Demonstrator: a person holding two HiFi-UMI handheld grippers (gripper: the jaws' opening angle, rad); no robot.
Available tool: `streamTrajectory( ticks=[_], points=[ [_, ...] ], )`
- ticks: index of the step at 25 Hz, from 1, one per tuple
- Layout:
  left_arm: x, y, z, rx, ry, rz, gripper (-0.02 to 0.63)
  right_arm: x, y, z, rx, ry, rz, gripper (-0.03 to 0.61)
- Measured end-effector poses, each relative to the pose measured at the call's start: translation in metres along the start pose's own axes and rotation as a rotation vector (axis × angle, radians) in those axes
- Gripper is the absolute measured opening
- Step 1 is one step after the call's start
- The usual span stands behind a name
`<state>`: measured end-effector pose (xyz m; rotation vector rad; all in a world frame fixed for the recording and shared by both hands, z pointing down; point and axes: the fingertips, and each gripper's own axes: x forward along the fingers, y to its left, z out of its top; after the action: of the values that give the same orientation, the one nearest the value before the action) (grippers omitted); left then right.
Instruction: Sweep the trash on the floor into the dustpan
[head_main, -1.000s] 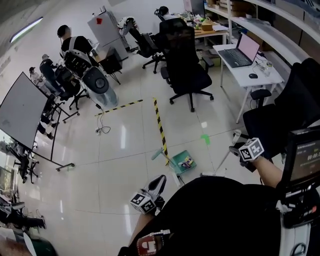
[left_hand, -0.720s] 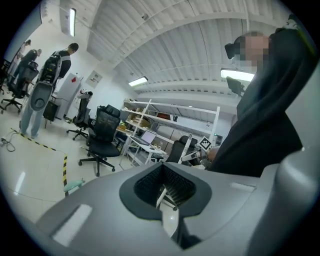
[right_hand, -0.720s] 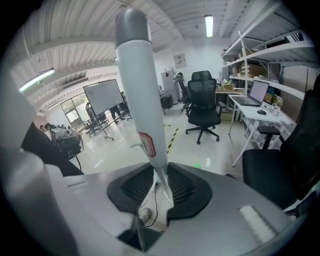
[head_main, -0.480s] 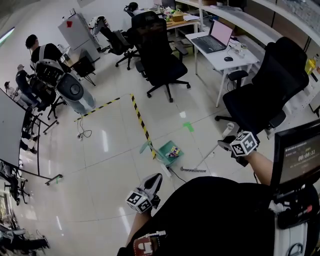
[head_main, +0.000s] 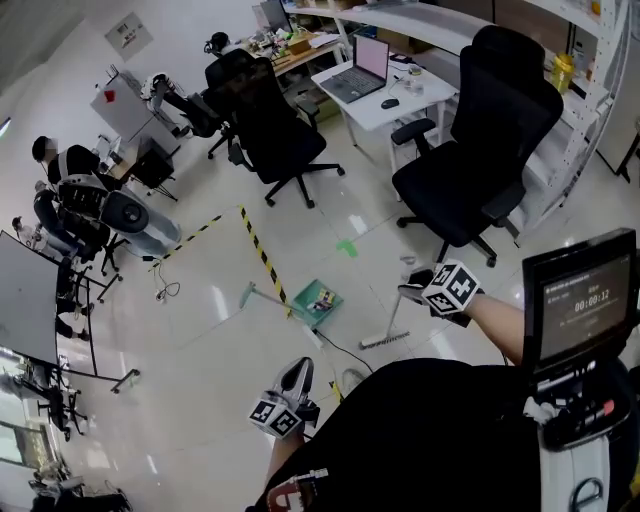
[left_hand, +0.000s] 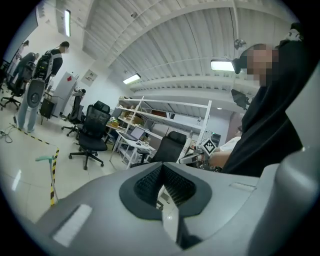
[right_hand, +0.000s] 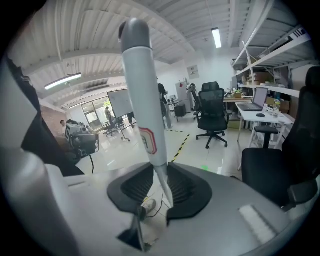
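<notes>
A green dustpan (head_main: 318, 298) lies on the white floor with small bits of trash in it; its teal handle (head_main: 256, 292) points left. To its right a broom head (head_main: 383, 340) rests on the floor, apart from the pan. The broom's pale handle (head_main: 399, 316) rises to my right gripper (head_main: 408, 290), which is shut on it; in the right gripper view the handle (right_hand: 142, 100) stands pinched between the jaws (right_hand: 161, 182). My left gripper (head_main: 300, 367) hangs low near my body, shut, with nothing held (left_hand: 162, 186).
Black office chairs (head_main: 470, 150) (head_main: 270, 130) stand beyond the dustpan, near a white desk with a laptop (head_main: 365, 60). Yellow-black tape (head_main: 258, 252) and a green mark (head_main: 347, 247) lie on the floor. A cable (head_main: 345, 350) runs near my feet. People and equipment (head_main: 80, 200) are at the left.
The head view has swung, so the chairs and desk now sit nearer the centre. The right gripper with the broom has drawn closer to the dustpan in the view. The left gripper barely moved.
</notes>
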<state>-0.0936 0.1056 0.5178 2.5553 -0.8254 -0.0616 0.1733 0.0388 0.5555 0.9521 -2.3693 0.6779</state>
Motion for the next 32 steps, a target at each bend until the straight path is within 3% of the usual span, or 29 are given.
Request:
streamTrajectory(
  ticks=[4, 11, 18, 23, 27, 32],
  points=[
    [0.008, -0.064, -0.011, -0.003, 0.033, 0.005, -0.003, -0.034, -0.012, -0.056, 0.026, 0.037, -0.015, 0.086],
    [-0.042, -0.098, -0.025, 0.001, 0.009, 0.062, -0.003, -0.062, 0.009, -0.126, 0.013, 0.123, -0.045, 0.087],
    [-0.127, -0.110, -0.043, 0.007, 0.012, -0.005, -0.003, -0.073, 0.071, -0.146, 0.004, 0.150, -0.150, 0.083],
    [-0.195, -0.098, -0.058, -0.041, 0.018, -0.030, -0.004, -0.067, 0.118, -0.151, 0.017, 0.177, -0.205, 0.079],
    [-0.227, -0.087, -0.060, -0.028, 0.025, -0.039, -0.003, -0.058, 0.169, -0.144, 0.008, 0.184, -0.184, 0.075],
    [-0.223, -0.101, -0.043, -0.014, -0.027, -0.013, -0.003, -0.054, 0.193, -0.140, 0.025, 0.156, -0.109, 0.075]
  ],
)
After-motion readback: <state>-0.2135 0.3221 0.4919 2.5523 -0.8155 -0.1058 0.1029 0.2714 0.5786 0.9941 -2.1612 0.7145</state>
